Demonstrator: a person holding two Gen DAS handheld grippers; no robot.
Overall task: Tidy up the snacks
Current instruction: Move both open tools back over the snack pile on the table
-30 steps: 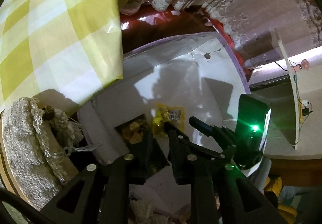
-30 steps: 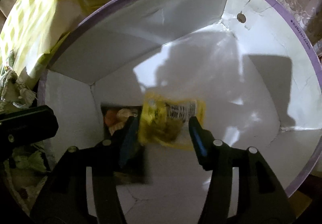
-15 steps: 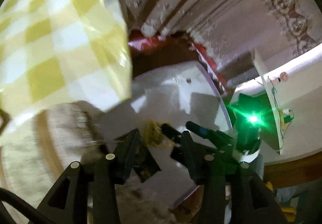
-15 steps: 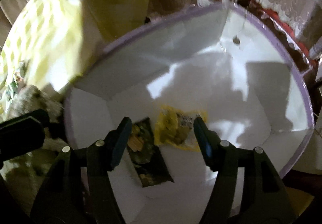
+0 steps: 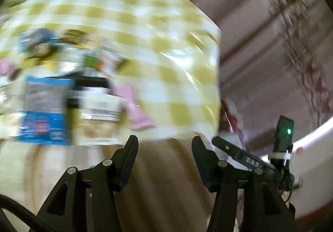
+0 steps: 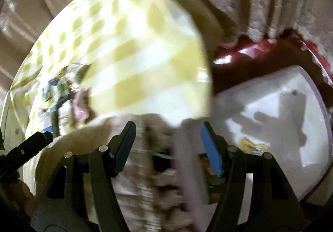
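Observation:
Both views are motion-blurred. My left gripper (image 5: pixel 164 144) is open and empty, in front of the table with the yellow checked cloth (image 5: pixel 166 69). Several snack packs lie on the cloth: a blue and white pack (image 5: pixel 44 107), a white pack (image 5: pixel 100 107) and a pink pack (image 5: pixel 135 111). My right gripper (image 6: pixel 167 134) is open and empty, above the table edge and left of the white box (image 6: pixel 281 111) with a purple rim. A yellow snack pack (image 6: pixel 252 147) and a dark pack (image 6: pixel 206 161) lie in the box. The snack pile on the cloth (image 6: pixel 62 94) shows at left.
A woven beige cover (image 6: pixel 149 169) lies below the right gripper. Curtains (image 5: pixel 281 34) hang behind the table. A dark red surface (image 6: pixel 249 65) lies behind the box. The right gripper's body with a green light (image 5: pixel 284 138) shows in the left wrist view.
Both grippers have pulled up and out of the white box and swung left toward the checked table. The yellow pack left the right gripper and stays in the box; the left gripper has opened.

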